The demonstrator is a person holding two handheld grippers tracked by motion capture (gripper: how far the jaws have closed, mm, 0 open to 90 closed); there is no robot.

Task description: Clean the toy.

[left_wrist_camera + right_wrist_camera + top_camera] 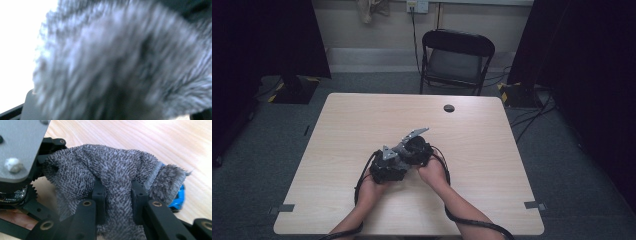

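Two black grippers, left gripper, right gripper, each topped by a grey three-cornered plate with pale screw heads, black jaws with brass-ringed pivot holes, toothed gear edge, green circuit board, thick black cables trailing, bare forearms without sleeves

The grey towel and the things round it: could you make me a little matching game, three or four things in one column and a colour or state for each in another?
Things:
1. towel
2. right tongs
3. toy car
4. table

Colours or states:
A. blue, peeking out from behind the cloth
B. pale wood, bearing everything
C. grey and fluffy, bunched up
D. black, pinching a fold of cloth

Pairs: 1-C, 2-D, 3-A, 4-B
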